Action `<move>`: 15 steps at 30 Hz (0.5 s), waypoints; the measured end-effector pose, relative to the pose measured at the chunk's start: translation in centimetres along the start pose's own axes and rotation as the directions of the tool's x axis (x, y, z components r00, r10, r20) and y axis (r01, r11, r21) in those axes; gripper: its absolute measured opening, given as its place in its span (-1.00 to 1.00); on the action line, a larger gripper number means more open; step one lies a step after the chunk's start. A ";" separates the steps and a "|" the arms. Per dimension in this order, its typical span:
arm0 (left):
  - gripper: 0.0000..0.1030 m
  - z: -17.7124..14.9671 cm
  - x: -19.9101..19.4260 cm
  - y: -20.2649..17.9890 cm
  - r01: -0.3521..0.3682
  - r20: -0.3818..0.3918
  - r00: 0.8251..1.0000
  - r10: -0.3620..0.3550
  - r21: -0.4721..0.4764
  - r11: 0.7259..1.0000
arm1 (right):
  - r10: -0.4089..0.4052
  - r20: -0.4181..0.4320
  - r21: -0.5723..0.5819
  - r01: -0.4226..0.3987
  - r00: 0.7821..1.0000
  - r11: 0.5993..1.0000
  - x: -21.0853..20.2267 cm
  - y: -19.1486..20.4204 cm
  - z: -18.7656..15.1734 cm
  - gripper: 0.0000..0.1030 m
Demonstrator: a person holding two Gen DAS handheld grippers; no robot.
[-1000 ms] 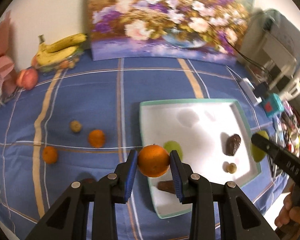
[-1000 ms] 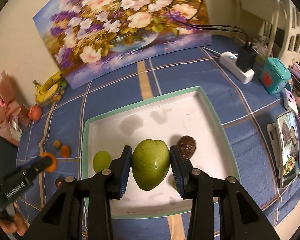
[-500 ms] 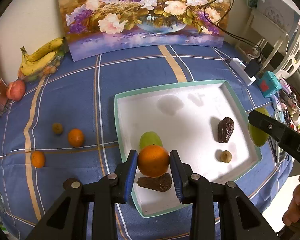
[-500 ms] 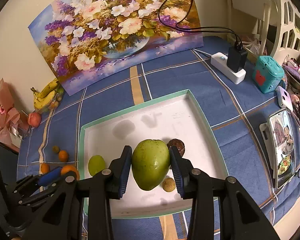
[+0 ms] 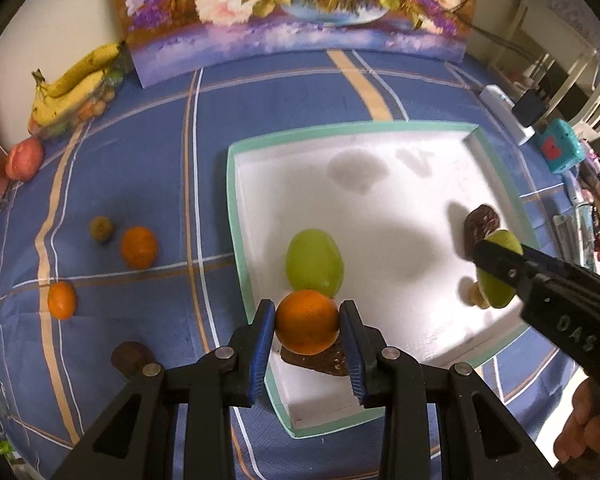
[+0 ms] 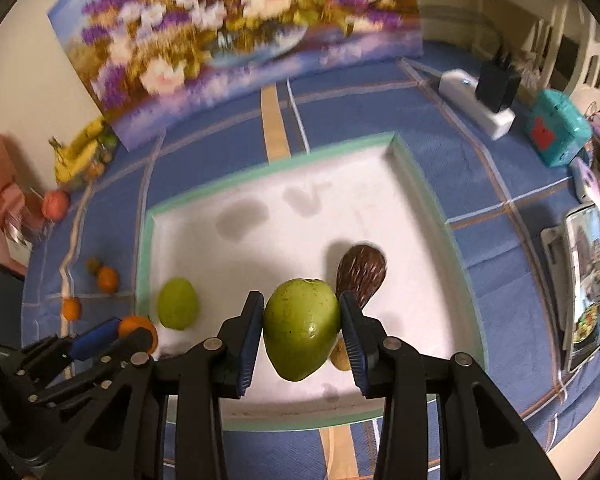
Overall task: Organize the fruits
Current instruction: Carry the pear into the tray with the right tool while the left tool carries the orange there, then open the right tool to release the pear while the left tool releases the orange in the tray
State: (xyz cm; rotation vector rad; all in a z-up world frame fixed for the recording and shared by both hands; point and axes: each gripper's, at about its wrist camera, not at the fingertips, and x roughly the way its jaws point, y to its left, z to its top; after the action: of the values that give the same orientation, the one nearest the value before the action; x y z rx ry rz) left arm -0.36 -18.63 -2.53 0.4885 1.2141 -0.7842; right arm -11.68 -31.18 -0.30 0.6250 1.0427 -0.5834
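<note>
Left tool clamped on orange, right tool on green fruit. Advisable: lower onto bare tray floor below before releasing.

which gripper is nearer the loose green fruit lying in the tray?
Left. The left gripper, shut on an orange, hangs right beside the loose green fruit at the tray's left side. The right gripper, shut on a green apple, is farther across the tray.

Left gripper and right gripper each clamped on fruit
</note>
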 end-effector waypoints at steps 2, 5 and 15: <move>-0.32 -0.2 0.7 0.1 -0.005 -0.020 1.000 0.005 -0.003 1.000 | -0.005 -0.031 -0.007 0.005 1.000 1.000 1.3 0.2 -0.2 -0.22; -0.32 -0.5 1.6 0.2 -0.015 -0.047 0.999 0.014 -0.007 1.000 | -0.012 -0.072 -0.021 0.010 0.997 1.000 2.8 0.5 -0.7 -0.22; -0.31 -0.7 3.1 0.0 -0.018 -0.083 0.996 0.017 -0.006 1.000 | -0.033 -0.141 -0.028 0.029 0.990 0.999 5.5 -0.1 -1.7 -0.22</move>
State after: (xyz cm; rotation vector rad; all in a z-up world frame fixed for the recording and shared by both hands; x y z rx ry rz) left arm -0.36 -18.93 -5.75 0.5295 1.2879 -0.7506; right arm -10.61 -30.83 -5.93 0.6356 1.1927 -0.5582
